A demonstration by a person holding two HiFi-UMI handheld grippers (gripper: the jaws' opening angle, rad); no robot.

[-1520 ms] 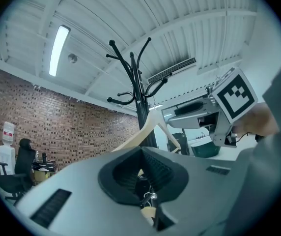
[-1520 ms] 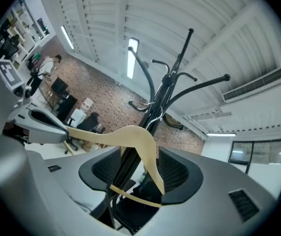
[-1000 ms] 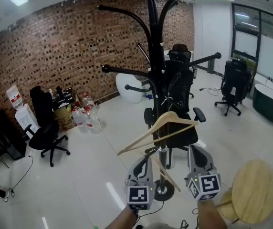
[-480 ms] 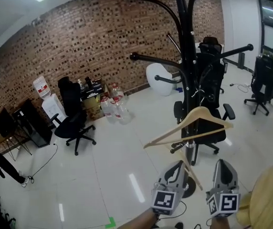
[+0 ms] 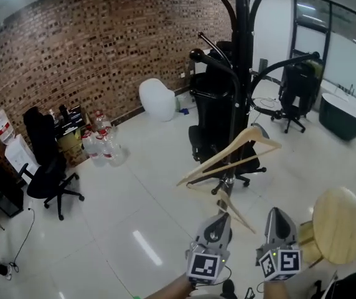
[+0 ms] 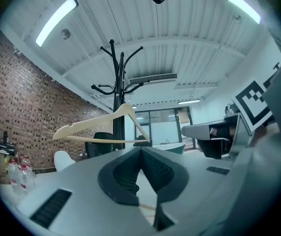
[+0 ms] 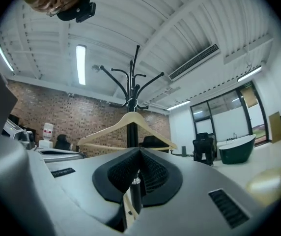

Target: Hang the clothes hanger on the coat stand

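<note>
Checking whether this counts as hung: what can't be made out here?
Hook of the hanger: too thin, lost against the dark coat stand in every view, so hung or not is unclear.
Top of the coat stand: cut off by head view's upper edge.
The pale wooden strip below the hanger, head view: too thin to identify.

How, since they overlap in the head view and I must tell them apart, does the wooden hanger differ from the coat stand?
The hanger is pale wood; the coat stand is black. The hanger sits tilted, its right end higher in the head view, while the coat stand's pole runs upright. The hanger's arms are straight and form a flat triangle; the coat stand's arms curve outward, some ending in knobs. Both are slender, open frames.
</note>
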